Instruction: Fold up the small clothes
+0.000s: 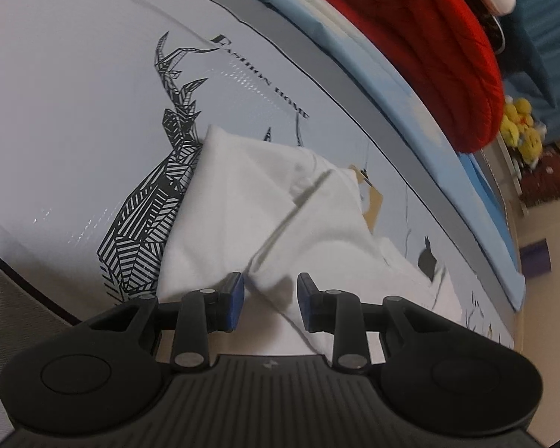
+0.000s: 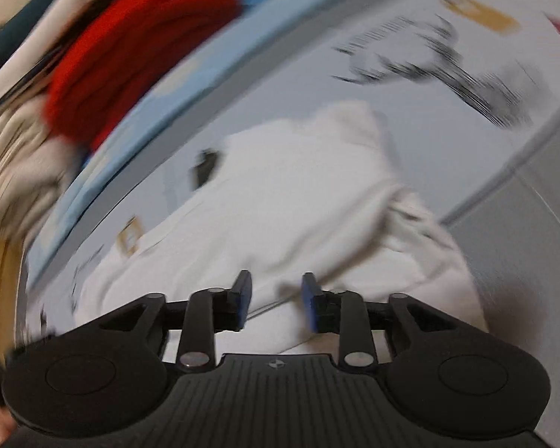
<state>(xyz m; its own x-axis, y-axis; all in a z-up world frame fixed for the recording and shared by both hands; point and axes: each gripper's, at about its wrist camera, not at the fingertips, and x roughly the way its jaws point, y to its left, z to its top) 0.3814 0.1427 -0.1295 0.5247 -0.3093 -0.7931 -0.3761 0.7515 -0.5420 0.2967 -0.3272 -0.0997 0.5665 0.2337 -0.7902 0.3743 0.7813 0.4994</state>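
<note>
pale printed bed sheet (image 1: 74, 119) under it all. white cloth (image 1: 265, 201) spread flat there, ready for folding, half bunched just ahead of both pairs of fingers. left gripper (image 1: 270, 302) and right gripper (image 2: 276, 300) partly open, holding nothing. red blanket (image 1: 429, 48) far beyond.

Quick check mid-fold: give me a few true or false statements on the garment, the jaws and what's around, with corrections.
1. The white garment lies on a sheet printed with a striped deer. True.
2. The left gripper has its jaws clamped on a red cloth. False: its jaws stand apart over the white garment.
3. A red knitted item lies beyond the light blue edge. True.
4. The right gripper is fully shut. False: a gap shows between its jaws.
</note>
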